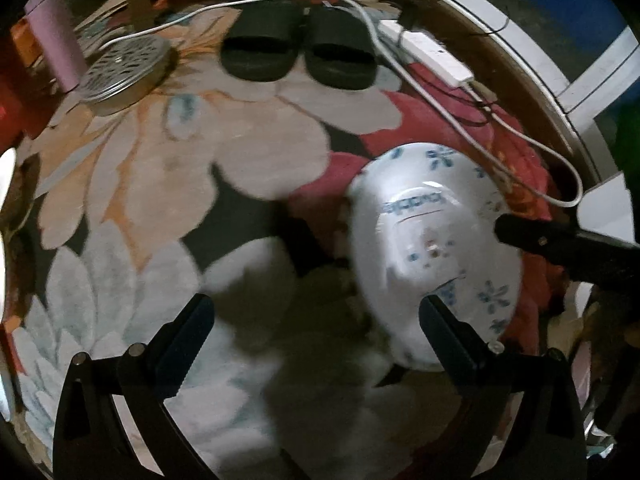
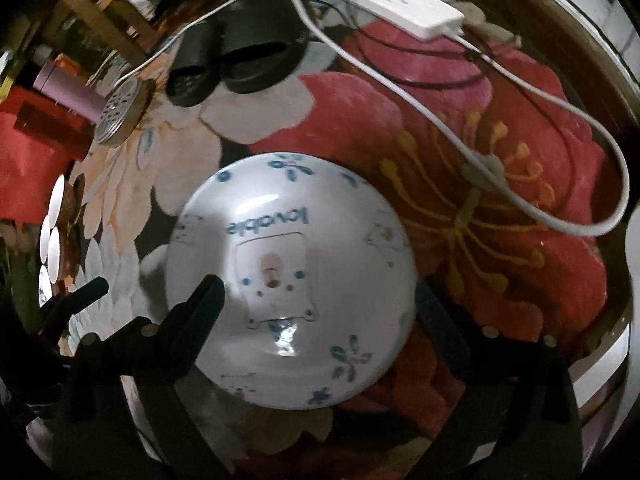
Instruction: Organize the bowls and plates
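Note:
A white plate [image 2: 288, 280] with blue flower prints and a small cartoon figure lies flat on the flowered rug [image 2: 500, 200]. In the right wrist view it fills the middle. My right gripper [image 2: 320, 296] hangs over it with its jaws wide apart, one finger [image 2: 208, 300] in front of the plate's left part and the other at its right rim, pressing on nothing. In the left wrist view the same plate [image 1: 432, 248] lies to the right. My left gripper [image 1: 316, 308] stands open over the rug just left of the plate, with nothing between its fingers.
A pair of black slippers [image 1: 300, 52] lies at the far side of the rug. A white power strip [image 2: 400, 4] and its cable [image 2: 540, 92] run along the right. A perforated metal lid [image 1: 124, 68] and a pink cylinder [image 1: 56, 40] sit far left, and white cups [image 2: 54, 232] stand at the left edge.

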{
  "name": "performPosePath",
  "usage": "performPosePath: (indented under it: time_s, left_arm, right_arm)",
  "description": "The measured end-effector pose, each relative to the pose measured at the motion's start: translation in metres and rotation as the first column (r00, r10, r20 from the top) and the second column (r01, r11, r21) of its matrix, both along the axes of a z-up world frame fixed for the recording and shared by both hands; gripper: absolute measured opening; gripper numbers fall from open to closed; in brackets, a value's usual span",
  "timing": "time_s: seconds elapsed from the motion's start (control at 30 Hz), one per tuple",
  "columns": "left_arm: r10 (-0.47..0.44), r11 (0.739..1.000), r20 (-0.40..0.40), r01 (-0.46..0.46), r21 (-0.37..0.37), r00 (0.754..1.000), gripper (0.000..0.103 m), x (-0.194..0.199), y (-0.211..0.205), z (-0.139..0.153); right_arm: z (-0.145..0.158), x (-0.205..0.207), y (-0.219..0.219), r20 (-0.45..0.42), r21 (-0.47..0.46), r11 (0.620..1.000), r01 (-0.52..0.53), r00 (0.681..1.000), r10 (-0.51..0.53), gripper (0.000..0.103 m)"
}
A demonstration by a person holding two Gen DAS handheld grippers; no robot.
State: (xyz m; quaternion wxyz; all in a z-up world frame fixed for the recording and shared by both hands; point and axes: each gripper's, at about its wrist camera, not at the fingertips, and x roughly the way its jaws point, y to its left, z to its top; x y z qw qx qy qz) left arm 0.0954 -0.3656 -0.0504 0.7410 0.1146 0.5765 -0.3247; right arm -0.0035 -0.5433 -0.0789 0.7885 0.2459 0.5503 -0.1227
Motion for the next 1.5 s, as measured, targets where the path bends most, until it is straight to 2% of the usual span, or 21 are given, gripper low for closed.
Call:
performPosePath:
  time_s: [0.3,0.5,0.63,0.87,1.03,1.2,1.4,1.5]
  left_arm:
    - [0.057,0.996,0.043,-0.060,0.073,0.997,0.102,0.015,0.065,0.009]
    - [0.074,0.992,0.105,-0.084,0.093,0.992,0.102,0.018,0.116,0.037]
    - [0.153,0.984,0.129,-0.163,0.077,0.980,0.102,0.025,0.161,0.052]
    - [0.296,0.948,0.136,-0.309,0.080,0.945,0.102,0.038,0.245,0.054]
    - [0.412,0.904,0.116,-0.421,0.075,0.904,0.102,0.040,0.305,0.047]
    - [0.488,0.868,0.088,-0.494,0.058,0.868,0.102,0.040,0.355,0.038]
    - [0.558,0.829,0.042,-0.559,0.014,0.829,0.102,0.039,0.406,0.029]
    - [0.587,0.809,0.035,-0.588,0.010,0.809,0.102,0.038,0.432,0.024]
  right_arm:
    - [0.007,0.017,0.047,0.016,0.007,0.997,-0.076,0.997,0.076,0.097]
    - [0.008,0.029,0.088,0.016,0.032,0.991,-0.128,0.992,0.128,0.097]
    - [0.015,0.044,0.122,0.026,0.028,0.978,-0.206,0.978,0.205,0.097]
    - [0.026,0.062,0.175,0.010,-0.004,0.936,-0.352,0.936,0.352,0.097]
    - [0.030,0.074,0.217,-0.019,-0.002,0.886,-0.463,0.886,0.463,0.097]
    - [0.027,0.088,0.264,-0.056,0.055,0.845,-0.532,0.844,0.534,0.097]
    - [0.027,0.107,0.329,-0.053,0.112,0.802,-0.586,0.803,0.594,0.095]
    - [0.022,0.121,0.366,-0.056,0.155,0.784,-0.601,0.787,0.615,0.090]
